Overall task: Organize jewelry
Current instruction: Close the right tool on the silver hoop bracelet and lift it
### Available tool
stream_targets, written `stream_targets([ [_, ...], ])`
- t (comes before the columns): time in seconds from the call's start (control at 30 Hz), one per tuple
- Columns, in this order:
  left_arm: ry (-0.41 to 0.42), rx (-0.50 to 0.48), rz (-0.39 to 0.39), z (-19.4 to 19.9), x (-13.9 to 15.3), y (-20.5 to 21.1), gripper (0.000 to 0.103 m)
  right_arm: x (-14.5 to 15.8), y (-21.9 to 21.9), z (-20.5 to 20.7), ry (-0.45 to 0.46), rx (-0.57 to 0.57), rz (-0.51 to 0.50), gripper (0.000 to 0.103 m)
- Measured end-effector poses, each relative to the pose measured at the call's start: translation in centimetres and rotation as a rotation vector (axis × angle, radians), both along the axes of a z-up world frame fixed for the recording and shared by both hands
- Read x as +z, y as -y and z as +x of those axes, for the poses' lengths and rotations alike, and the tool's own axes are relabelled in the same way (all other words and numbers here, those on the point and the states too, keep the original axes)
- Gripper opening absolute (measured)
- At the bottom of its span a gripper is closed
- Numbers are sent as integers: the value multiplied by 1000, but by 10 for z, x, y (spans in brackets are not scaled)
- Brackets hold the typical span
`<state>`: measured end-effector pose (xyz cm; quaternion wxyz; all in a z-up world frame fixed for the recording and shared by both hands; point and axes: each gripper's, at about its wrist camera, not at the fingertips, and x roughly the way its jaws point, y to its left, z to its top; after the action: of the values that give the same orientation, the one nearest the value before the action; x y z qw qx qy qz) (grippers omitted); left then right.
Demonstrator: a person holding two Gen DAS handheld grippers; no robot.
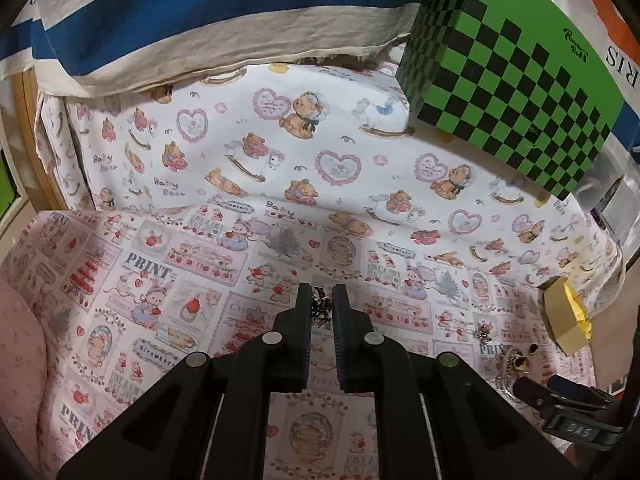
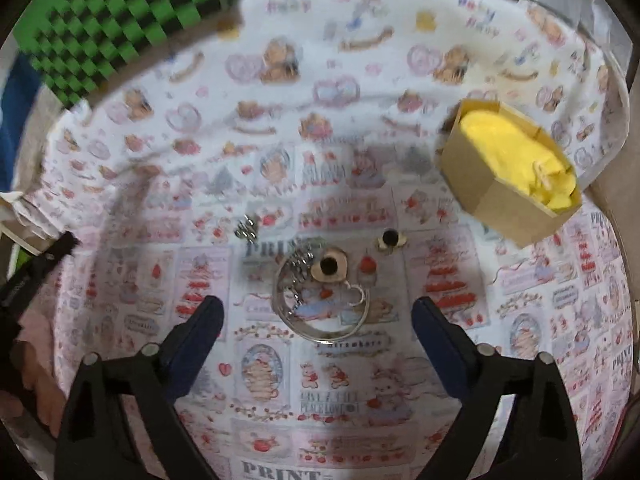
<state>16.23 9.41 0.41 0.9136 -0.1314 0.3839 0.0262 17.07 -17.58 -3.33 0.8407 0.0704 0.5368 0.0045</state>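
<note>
My left gripper [image 1: 321,305] is shut on a small silver-and-black jewelry piece [image 1: 320,307], held just above the pink printed cloth [image 1: 192,264]. My right gripper [image 2: 318,309] is open and points down over a silver bangle [image 2: 320,312] with a chain lying on the cloth between its fingertips; neither finger touches it. Two cream earrings with dark centres [image 2: 330,267] [image 2: 390,238] lie just beyond the bangle. A small silver cluster [image 2: 246,227] lies to the left. An open brown cardboard box with yellow lining [image 2: 508,168] stands at the right, and shows in the left wrist view too [image 1: 564,316].
A green-and-black checkered box [image 1: 508,72] stands at the back on the bear-print cloth [image 1: 280,136]. A blue-and-cream striped fabric [image 1: 200,12] runs along the far edge. The other gripper's dark body [image 2: 32,276] shows at the left edge of the right wrist view.
</note>
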Motion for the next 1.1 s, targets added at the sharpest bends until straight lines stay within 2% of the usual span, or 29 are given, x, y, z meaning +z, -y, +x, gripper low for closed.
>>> stream_targets([
  [0.27, 10, -15, -18, -4, 4, -1, 9, -20, -4, 10, 7, -86, -71, 87],
  [0.37, 15, -9, -16, -3, 4, -2, 9, -22, -16, 9, 8, -28, -84, 85],
  [0.47, -10, -12, -7, 1, -2, 0, 9, -24, -29, 4, 45, 11, -156, 76],
  [0.57, -18, -22, -12, 1, -4, 2, 9, -22, -38, -1, 69, 54, -164, 58],
  [0.63, -6, -19, 2, -2, 0, 4, 9, -19, -39, -3, 57, 81, -164, 58],
  [0.9, 68, -22, 42, -16, 17, 10, 9, -6, -16, -35, 73, 149, -23, 58],
  [1.1, 64, -69, 95, -16, 12, 23, 9, 10, -12, -66, 144, 207, -48, 58],
])
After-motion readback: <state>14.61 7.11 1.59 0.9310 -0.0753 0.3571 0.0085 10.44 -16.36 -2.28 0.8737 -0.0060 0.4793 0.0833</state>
